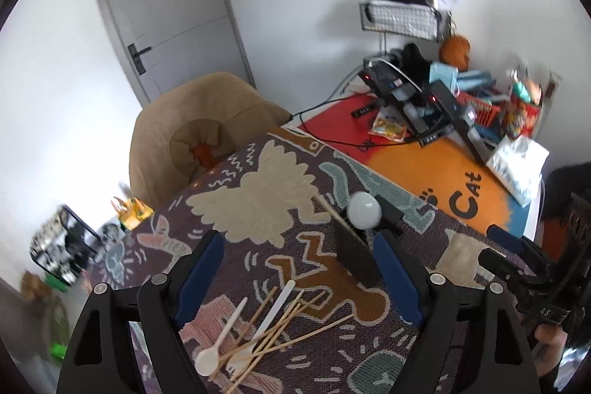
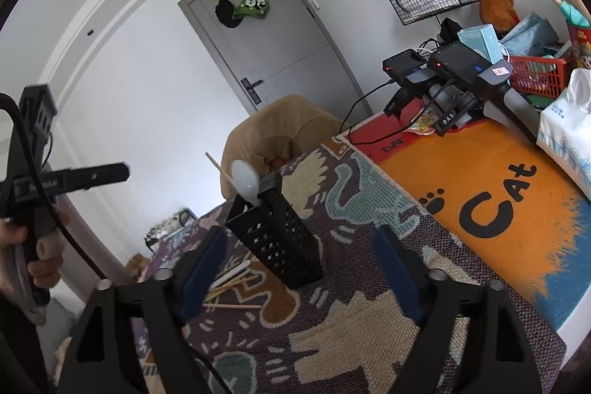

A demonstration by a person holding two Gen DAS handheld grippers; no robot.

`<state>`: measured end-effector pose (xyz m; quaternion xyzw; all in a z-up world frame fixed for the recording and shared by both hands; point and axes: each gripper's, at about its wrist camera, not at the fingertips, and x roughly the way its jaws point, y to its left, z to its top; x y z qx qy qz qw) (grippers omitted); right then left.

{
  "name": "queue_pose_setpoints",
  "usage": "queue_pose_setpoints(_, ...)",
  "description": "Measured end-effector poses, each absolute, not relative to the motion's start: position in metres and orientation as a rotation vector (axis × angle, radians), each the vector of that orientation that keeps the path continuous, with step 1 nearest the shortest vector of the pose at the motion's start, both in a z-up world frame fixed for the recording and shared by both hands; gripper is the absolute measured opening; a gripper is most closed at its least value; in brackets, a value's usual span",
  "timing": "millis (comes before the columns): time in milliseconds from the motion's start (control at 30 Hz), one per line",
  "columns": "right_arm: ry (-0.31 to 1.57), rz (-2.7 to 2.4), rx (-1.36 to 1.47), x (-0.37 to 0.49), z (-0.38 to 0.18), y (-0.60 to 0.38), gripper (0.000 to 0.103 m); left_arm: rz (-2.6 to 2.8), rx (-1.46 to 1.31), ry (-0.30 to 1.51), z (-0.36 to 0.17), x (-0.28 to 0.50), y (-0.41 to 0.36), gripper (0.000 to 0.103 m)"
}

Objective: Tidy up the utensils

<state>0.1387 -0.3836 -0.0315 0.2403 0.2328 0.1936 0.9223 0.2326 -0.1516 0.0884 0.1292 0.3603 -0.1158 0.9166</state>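
A black perforated utensil holder [image 2: 280, 239] stands upright on the patterned mat [image 2: 362, 338]. A white spoon [image 2: 244, 183] and a wooden chopstick [image 2: 221, 170] stick out of its top. My right gripper [image 2: 299, 268] is open, and the holder stands ahead between its blue pads without touching them. My left gripper [image 1: 299, 279] is open above a loose pile: a white spoon [image 1: 218, 342], a white fork [image 1: 258, 327] and several chopsticks [image 1: 295, 324]. From this side the holder [image 1: 356, 257] stands just beyond the pile. Nothing is held by either gripper.
An orange "Cat" mat [image 2: 480, 202] lies to the right, with black camera devices [image 2: 443, 69], a tissue pack [image 2: 565, 124] and a red basket [image 2: 535, 72] behind it. A tan chair [image 1: 192, 135] stands past the table's far edge, before a grey door [image 1: 166, 10].
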Motion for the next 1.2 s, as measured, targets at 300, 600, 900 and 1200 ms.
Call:
queue_pose_setpoints(300, 0.499, 0.42, 0.41, 0.136, -0.023, -0.346, 0.094, -0.191, 0.1, 0.722, 0.06, 0.207, -0.077, 0.097)
queue_pose_setpoints(600, 0.551, 0.456, 0.335, 0.137, -0.023, -0.305, 0.094, -0.083, -0.01, 0.757, 0.022, 0.185, -0.002, 0.097)
queue_pose_setpoints(900, 0.595, 0.475, 0.273, 0.139, -0.027, -0.275, 0.094, -0.047, 0.007, 0.794, -0.02, 0.156, 0.035, 0.075)
queue_pose_setpoints(1200, 0.627, 0.501, 0.192, 0.138, -0.033, -0.249, 0.093, -0.046, 0.118, 0.852, -0.068, 0.138, 0.033, 0.055)
